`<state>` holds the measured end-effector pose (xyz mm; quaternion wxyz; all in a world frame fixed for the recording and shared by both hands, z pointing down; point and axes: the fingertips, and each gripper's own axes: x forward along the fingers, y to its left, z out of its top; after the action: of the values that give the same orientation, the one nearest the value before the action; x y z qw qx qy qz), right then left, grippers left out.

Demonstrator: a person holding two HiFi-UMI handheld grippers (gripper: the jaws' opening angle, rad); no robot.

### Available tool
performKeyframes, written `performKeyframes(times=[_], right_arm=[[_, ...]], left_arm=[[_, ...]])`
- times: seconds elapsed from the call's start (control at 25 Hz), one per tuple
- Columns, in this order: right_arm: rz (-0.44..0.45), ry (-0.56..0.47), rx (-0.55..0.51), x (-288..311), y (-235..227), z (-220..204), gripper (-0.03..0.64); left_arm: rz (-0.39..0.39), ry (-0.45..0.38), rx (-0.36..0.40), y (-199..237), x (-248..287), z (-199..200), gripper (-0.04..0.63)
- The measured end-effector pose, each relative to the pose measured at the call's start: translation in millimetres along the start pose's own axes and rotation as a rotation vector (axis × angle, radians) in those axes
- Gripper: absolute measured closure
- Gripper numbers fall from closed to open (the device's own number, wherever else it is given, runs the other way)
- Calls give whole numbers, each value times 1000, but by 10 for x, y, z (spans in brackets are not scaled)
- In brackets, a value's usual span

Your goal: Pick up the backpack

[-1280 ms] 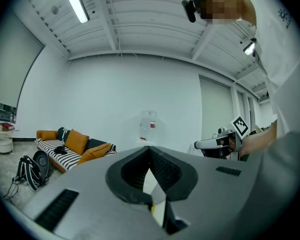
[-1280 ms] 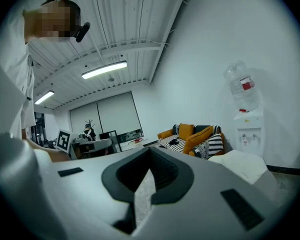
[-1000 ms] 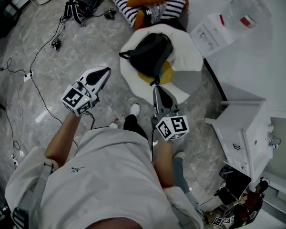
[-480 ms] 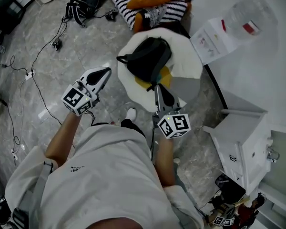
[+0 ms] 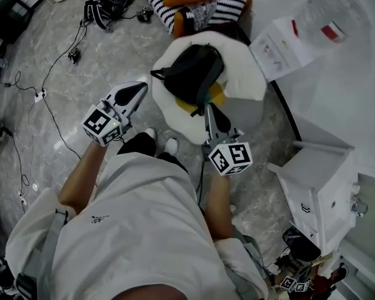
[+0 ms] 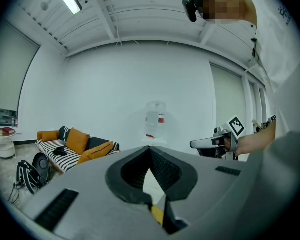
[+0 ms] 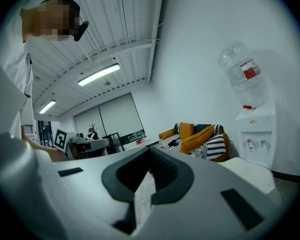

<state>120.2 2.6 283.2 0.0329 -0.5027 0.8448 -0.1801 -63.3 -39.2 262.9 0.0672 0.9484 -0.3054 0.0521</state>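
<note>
Backpack point(image 5: 190, 74) (black, strap trailing left) lies on a white pouf point(image 5: 247, 67); left gripper point(image 5: 137, 90) and right gripper point(image 5: 209, 109) hover near it, fingers pressed together, empty.

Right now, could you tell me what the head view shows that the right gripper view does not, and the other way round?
Only the head view shows the black backpack and the cables on the floor. Only the right gripper view shows the ceiling lights and the window blinds. Both show the striped sofa, the water bottle and the left gripper.
</note>
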Motion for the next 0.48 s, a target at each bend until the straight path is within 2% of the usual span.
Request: performKeyframes(times=[0.28,0.48], right_arm=[[-35,21,14,164,-177,-73,611],[-86,40,10,436,-416,-161,611]], left_arm=[[-21,23,-14,225,182,-99,592],[-63,57,-33,552,462,-265,593]])
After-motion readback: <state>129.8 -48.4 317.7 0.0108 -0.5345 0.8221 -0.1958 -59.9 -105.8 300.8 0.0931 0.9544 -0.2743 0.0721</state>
